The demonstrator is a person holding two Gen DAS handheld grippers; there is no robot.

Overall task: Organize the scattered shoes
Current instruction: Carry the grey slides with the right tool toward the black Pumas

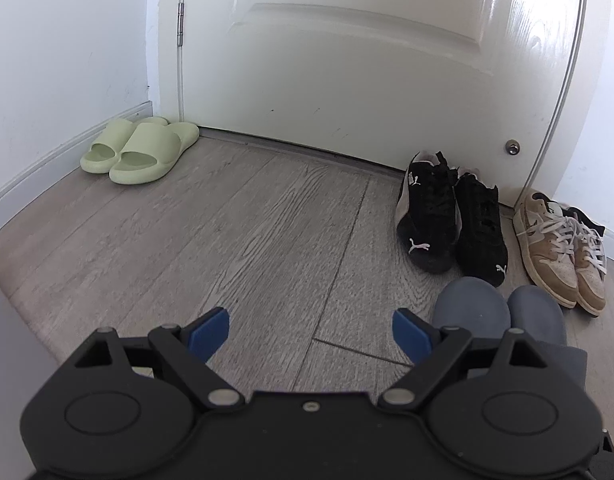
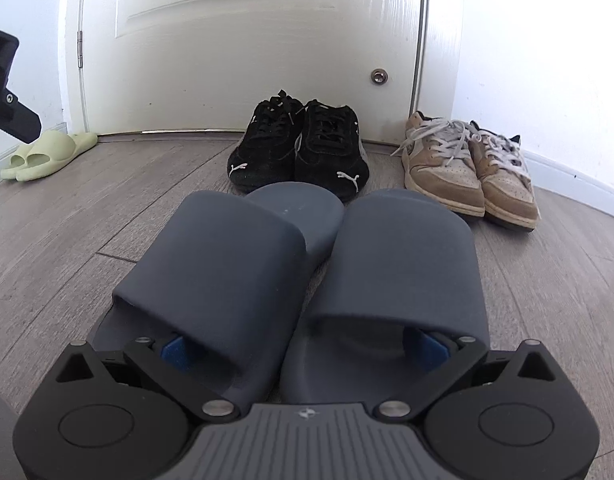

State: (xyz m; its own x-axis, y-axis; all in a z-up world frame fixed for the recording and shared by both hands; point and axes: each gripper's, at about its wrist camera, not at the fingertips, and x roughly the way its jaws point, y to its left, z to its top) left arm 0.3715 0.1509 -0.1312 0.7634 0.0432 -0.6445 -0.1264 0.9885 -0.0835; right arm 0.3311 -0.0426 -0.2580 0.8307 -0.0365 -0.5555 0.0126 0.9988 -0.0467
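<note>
- While the right gripper point(image 2: 303, 350) sits spread wide with one blue finger tucked under each strap of the grey slides point(image 2: 299, 264), the pair appears to be the step in hand; whether the pads press the straps I cannot tell.
- Next move, as I judge it: carry both slides forward together to a free stretch of floor point(image 1: 235, 216) along the door point(image 1: 347, 60), keeping them parallel.
- Matte, soft-looking and thick-soled, the slides lie side by side, toes almost touching the black sneakers point(image 2: 299, 148).
- Over bare floor the left gripper point(image 1: 311, 334) hangs with fingers apart, holding nothing.
- Black sneakers and tan sneakers point(image 2: 467, 168) stand paired at the door's right end; green slides point(image 1: 139, 148) rest in the far left corner.
</note>
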